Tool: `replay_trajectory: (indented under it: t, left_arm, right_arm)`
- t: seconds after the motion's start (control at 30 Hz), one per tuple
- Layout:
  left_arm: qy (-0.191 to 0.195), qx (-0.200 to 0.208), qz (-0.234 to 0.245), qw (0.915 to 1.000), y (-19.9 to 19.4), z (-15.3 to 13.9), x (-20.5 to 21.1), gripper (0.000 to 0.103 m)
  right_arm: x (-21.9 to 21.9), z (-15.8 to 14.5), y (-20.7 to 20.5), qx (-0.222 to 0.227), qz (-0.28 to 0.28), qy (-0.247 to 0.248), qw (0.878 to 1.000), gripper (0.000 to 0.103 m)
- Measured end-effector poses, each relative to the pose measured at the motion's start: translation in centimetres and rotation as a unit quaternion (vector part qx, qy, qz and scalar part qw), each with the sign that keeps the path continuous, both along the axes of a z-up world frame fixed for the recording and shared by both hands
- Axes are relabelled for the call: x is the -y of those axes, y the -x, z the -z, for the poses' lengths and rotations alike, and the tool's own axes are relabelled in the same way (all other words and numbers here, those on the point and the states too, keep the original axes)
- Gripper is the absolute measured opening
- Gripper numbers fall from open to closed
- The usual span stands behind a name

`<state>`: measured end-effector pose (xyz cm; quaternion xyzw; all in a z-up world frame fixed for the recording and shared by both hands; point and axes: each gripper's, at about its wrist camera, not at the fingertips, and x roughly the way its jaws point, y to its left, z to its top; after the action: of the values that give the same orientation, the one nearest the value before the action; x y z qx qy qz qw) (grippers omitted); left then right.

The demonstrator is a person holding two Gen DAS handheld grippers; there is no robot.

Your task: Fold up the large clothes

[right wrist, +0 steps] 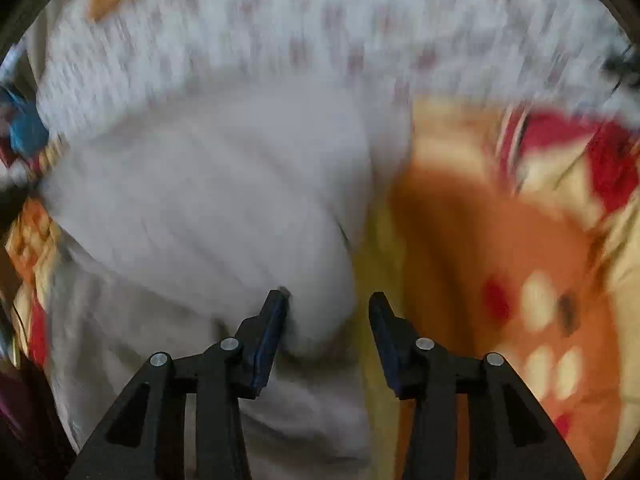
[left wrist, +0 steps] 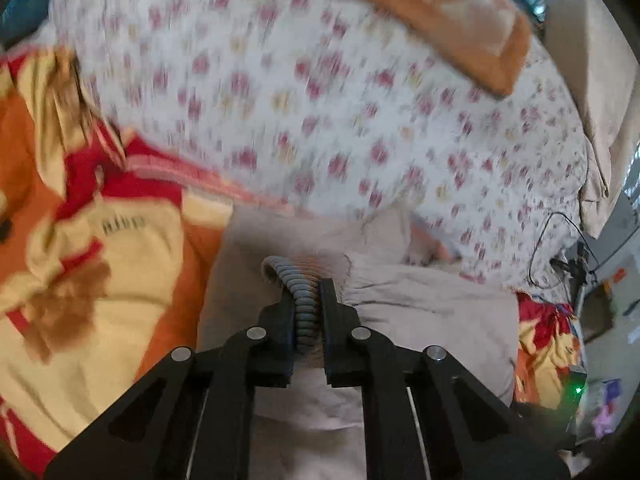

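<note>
Left gripper (left wrist: pixel 306 300) clamps the garment's (left wrist: pixel 400 312) ribbed hem; right gripper (right wrist: pixel 328 312) gapes over it, holding nothing. Beyond: floral sheet (left wrist: pixel 320 100) (blurred), orange blanket (left wrist: pixel 100 260) alongside.

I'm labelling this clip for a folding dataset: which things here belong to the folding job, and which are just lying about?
Job:
beige garment
its grey ribbed hem
left gripper, shut on the hem
right gripper, open

Lying about:
floral sheet
orange cartoon blanket
orange pillow
black cable
</note>
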<state>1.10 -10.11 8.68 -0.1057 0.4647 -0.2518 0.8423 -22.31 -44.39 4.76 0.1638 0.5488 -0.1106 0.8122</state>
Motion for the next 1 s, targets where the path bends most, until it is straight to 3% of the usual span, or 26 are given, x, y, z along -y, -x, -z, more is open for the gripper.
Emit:
replay_trajectory:
  t: [0.07,0.17,0.23,0.3,0.37,0.4,0.43,0.47,0.5,0.63,0.73,0.77,0.8,0.83,0.9,0.93,1.0]
  left_arm:
    - [-0.023,-0.024,-0.006,0.9994,-0.4,2.0,0.3,0.008]
    - [-0.033,-0.040,-0.017,0.9985,-0.8,3.3,0.9,0.008]
    - [-0.034,-0.040,-0.022,0.9984,-0.9,3.4,1.0,0.009]
    - [-0.042,-0.037,-0.029,0.9980,-0.7,3.5,1.1,0.009]
    - [-0.045,-0.034,-0.043,0.9975,-0.9,3.4,0.9,0.009]
    - [-0.044,-0.028,-0.052,0.9973,-1.0,3.1,0.4,0.009]
    - [-0.042,-0.020,-0.062,0.9970,-1.1,2.7,-0.1,0.008]
    - [-0.043,-0.014,-0.071,0.9965,-1.4,2.5,-0.6,0.008]
    - [-0.046,-0.011,-0.075,0.9961,-1.7,2.5,-0.9,0.007]
    - [-0.063,-0.036,-0.069,0.9950,-2.3,4.1,-0.4,0.006]
    - [-0.077,-0.026,-0.063,0.9947,-1.6,3.6,0.3,0.009]
    - [-0.072,-0.019,-0.063,0.9952,-1.4,3.0,0.3,0.012]
    - [-0.067,-0.014,-0.062,0.9957,-1.2,2.6,0.4,0.026]
    - [-0.057,-0.008,-0.062,0.9964,-0.9,2.2,0.4,0.049]
    - [-0.029,0.009,-0.067,0.9973,-0.3,1.4,0.3,0.066]
    - [-0.022,0.015,-0.067,0.9974,-0.1,1.3,0.4,0.067]
    - [-0.044,0.022,-0.057,0.9972,0.1,1.4,1.3,0.068]
  right_arm:
    - [0.1,-1.6,0.3,0.024,0.003,0.006,1.000,0.045]
    - [1.5,-5.2,0.7,0.103,0.035,-0.019,0.994,0.047]
    - [2.5,-6.3,0.2,0.132,0.044,-0.046,0.989,0.058]
    - [3.6,-6.1,-1.3,0.129,0.072,-0.040,0.988,0.078]
    - [4.5,-4.6,-3.4,0.102,0.091,-0.028,0.990,0.077]
    - [4.9,-3.6,-4.5,0.085,0.089,-0.026,0.992,0.068]
    - [5.2,-2.8,-5.5,0.072,0.081,-0.022,0.994,0.049]
    - [5.1,-1.9,-6.4,0.061,0.074,-0.011,0.995,0.039]
    - [5.2,-1.4,-6.9,0.057,0.075,-0.002,0.996,0.035]
    - [6.1,1.9,-7.4,0.022,0.093,0.031,0.995,0.039]
    - [6.2,-0.7,-5.8,0.042,0.112,0.024,0.992,0.045]
    - [6.0,-1.8,-5.2,0.056,0.111,0.024,0.992,0.045]
    - [5.4,-3.1,-4.7,0.072,0.102,0.027,0.992,0.045]
    - [4.6,-4.1,-4.3,0.083,0.088,0.034,0.992,0.045]
    - [3.0,-4.9,-4.7,0.090,0.051,0.046,0.994,0.045]
    - [2.3,-4.7,-5.5,0.085,0.029,0.048,0.995,0.045]
    - [1.2,-3.6,-7.6,0.070,0.000,0.056,0.996,0.042]
